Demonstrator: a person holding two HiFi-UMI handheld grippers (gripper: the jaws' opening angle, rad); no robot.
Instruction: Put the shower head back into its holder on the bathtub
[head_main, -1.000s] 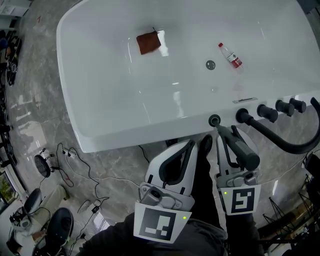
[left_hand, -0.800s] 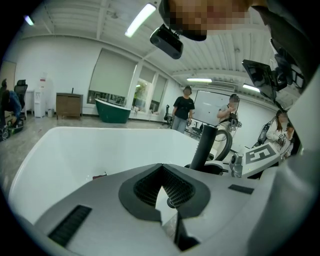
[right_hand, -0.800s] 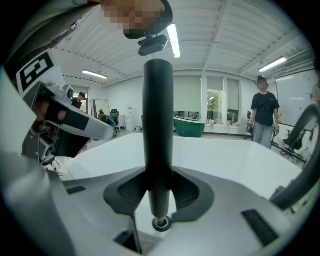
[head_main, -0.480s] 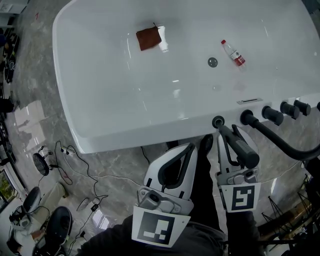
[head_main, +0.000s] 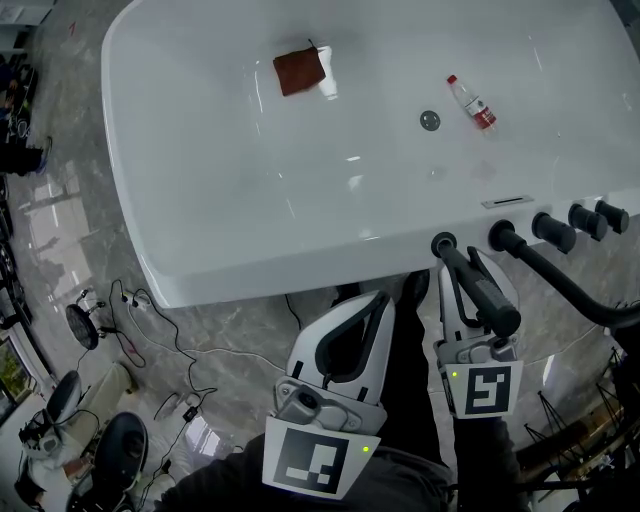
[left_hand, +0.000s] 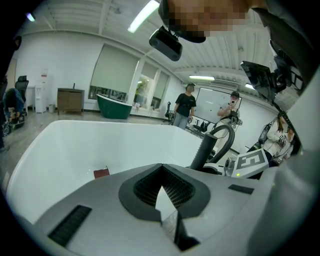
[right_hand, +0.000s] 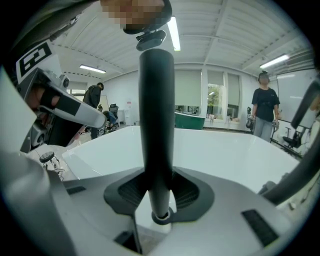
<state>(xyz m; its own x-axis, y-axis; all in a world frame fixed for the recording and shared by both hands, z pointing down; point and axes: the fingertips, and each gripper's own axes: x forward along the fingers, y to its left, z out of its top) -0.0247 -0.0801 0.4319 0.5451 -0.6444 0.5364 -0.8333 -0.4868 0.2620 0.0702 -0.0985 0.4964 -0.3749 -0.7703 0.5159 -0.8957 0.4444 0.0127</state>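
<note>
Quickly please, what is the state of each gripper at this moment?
The left gripper is shut, with nothing between its jaws.
The right gripper is shut on the shower head.

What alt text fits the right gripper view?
The right gripper has its jaws shut on a black shower head handle that stands upright in the centre of the frame. Behind it lies the white bathtub, with people standing in a lit room beyond.

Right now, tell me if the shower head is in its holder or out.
Partly in: the shower head has its tip at the holder ring, the rest sticks out, clamped by the right gripper.
</note>
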